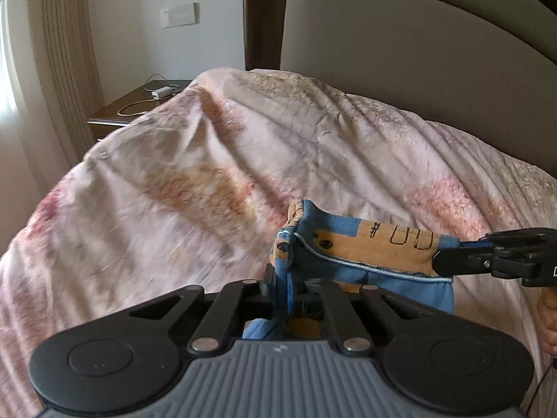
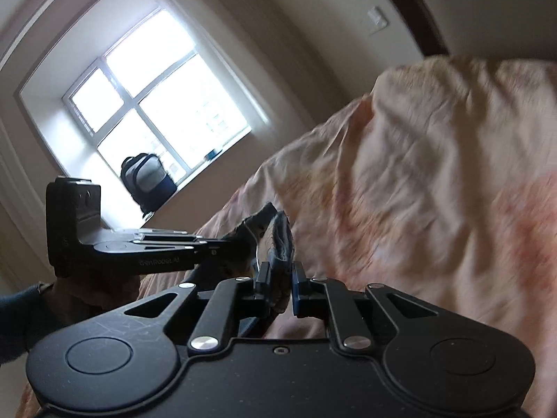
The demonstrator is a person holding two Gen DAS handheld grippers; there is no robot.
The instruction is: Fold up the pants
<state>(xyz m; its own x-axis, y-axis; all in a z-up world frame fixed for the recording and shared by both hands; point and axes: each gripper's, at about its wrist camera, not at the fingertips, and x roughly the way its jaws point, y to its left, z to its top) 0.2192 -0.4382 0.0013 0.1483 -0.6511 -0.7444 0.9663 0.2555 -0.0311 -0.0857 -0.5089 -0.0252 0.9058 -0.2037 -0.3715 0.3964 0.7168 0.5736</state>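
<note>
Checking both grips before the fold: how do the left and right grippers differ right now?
The left gripper has a deep bunch of the pants between its jaws; the right gripper pinches only the edge. In the left view the left points toward the headboard, while the right reaches in sideways. Both are shut on the pants, held above the bedspread.

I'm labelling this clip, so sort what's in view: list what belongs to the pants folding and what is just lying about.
Part of the job:
pants, held up over the bed
left gripper, shut on the pants
right gripper, shut on the pants
bedspread

Lying about:
nightstand
charger
backpack
</note>
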